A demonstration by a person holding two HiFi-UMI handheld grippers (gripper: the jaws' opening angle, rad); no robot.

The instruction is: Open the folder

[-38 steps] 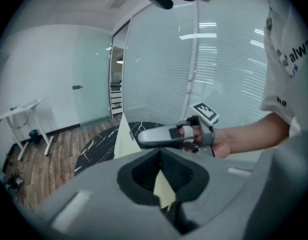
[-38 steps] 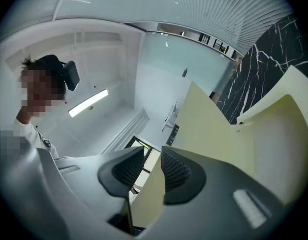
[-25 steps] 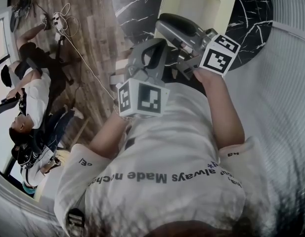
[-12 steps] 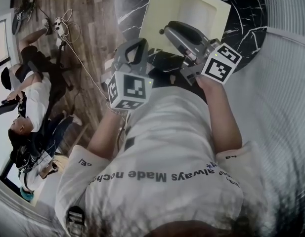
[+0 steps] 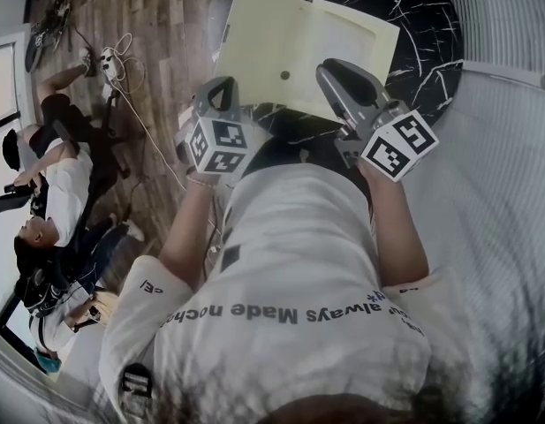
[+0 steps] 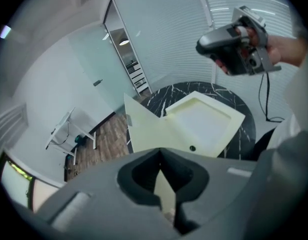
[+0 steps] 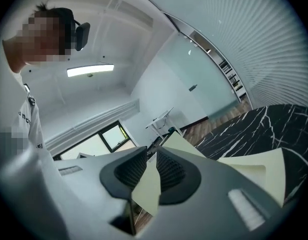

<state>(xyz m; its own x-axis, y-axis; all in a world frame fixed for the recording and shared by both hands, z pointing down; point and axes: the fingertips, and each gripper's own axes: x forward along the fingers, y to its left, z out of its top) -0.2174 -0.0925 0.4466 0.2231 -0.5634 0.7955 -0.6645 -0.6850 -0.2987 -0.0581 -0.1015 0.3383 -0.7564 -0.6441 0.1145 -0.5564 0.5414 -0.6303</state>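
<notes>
left gripper (image 6: 161,159) jaws pinch the folder's (image 6: 198,126) near edge above the table (image 6: 233,95).

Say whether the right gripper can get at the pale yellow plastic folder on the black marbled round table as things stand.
Probably yes. A sheet of the pale yellow plastic folder already stands between the right gripper's fingers, which are closing on it, and nothing else blocks them.

1. The right hand-held gripper (image 7: 151,170) points nearly level. Its jaws are closing, with a narrow gap at the tips.
2. A pale yellow flap of the folder (image 7: 147,190) stands between the pads.
3. The folder extends rightward over the black marbled worktop (image 7: 248,134).
4. A person (image 7: 26,129) occupies the left edge.
</notes>
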